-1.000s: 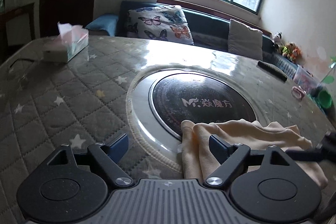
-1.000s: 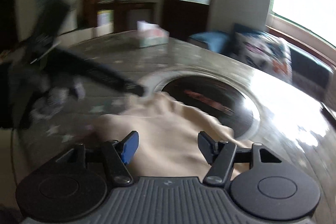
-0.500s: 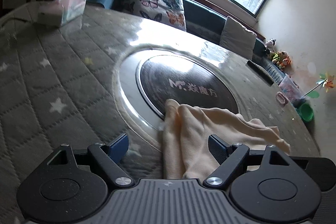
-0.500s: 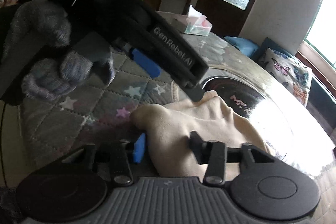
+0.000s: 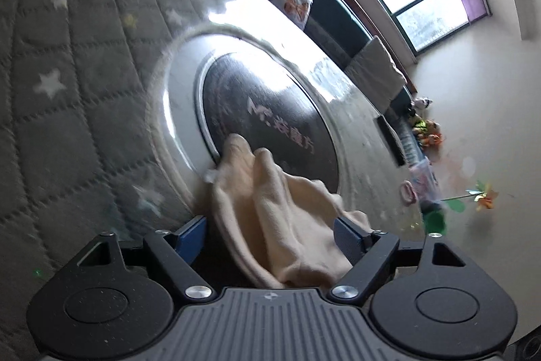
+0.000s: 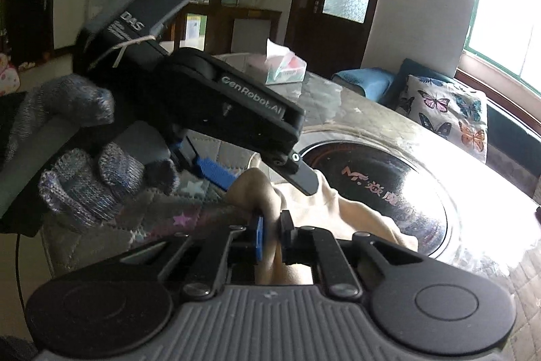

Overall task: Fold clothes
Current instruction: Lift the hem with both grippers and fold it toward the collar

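We see the cream garment point(image 5: 280, 219) lying bunched at lower center, partly over the round black cooktop point(image 5: 270, 120). Our left gripper point(image 5: 270, 234) is spread wide around it. Our right gripper point(image 6: 270, 234) pinches a fold of the garment

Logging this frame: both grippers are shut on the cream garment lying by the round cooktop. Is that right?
Not quite. Only the right gripper is shut on the cream garment; the left wrist view shows the left gripper open, fingers either side of the cloth. The garment does lie by the round cooktop.
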### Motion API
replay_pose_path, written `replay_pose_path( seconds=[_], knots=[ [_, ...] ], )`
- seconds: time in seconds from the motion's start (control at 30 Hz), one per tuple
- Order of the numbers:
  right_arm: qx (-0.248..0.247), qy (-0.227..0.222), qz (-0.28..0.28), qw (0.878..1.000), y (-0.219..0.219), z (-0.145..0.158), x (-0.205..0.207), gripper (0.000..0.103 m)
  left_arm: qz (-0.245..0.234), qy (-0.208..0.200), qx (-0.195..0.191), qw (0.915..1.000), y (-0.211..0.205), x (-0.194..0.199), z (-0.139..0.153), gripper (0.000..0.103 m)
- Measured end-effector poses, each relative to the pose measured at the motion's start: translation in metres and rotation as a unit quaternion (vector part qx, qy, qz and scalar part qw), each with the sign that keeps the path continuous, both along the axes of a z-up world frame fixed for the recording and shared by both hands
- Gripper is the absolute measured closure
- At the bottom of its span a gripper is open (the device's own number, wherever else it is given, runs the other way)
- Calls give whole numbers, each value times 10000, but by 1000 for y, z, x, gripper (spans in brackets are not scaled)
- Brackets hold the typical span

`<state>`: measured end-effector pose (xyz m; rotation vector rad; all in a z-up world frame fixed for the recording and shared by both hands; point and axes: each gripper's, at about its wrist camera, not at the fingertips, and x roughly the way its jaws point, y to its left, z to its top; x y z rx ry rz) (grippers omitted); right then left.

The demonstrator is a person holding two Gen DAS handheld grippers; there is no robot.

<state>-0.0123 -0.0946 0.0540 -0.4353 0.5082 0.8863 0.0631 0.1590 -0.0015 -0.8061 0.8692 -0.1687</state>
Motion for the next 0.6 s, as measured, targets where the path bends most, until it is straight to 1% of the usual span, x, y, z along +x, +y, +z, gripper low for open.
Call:
replay_pose_path(
  seconds=[0.03, 0.07, 0.1, 0.13, 0.17, 0.2, 0.3, 0.33, 0.43, 0.53, 0.6],
  knots=[
    [21, -7, 10, 10000, -2, 1, -1, 95, -42, 22, -5, 10000, -2, 2, 0, 29],
    [36, 9, 26, 10000, -3, 1, -2, 95, -67, 44, 0, 10000, -4, 3, 0, 38],
    [42, 18, 50, 10000, -5, 1, -3, 95, -84, 76, -19, 9999, -5, 5, 0, 53],
    [50, 17, 69, 10000, -6, 1, -5, 95, -99, 108, -62, 9999, -5, 6, -2, 61],
    [56, 31, 84, 9999, -7, 1, -6, 95, -94, 159, -113, 9998, -5, 8, -4, 76],
    [50, 59, 111, 9999, -9, 1, -6, 95, -76, 186, -135, 9997, -4, 9, -6, 82],
    [85, 171, 104, 9998, -14, 0, -7, 93, -31, 189, -118, 9997, -2, 7, -7, 86],
    [123, 251, 103, 9996, -17, 0, -7, 91, -36, 170, -95, 9998, -2, 6, -7, 87],
    [267, 430, -24, 9987, -33, 4, -3, 90, -53, 129, 22, 9999, -3, 5, -6, 87],
    [368, 498, -402, 9973, -54, 7, 6, 89, -66, 92, 88, 9999, -4, 3, -5, 87],
    [429, 562, -775, 9945, -74, 8, 14, 87, -76, 84, 115, 9999, -5, 4, -5, 87]
  ],
)
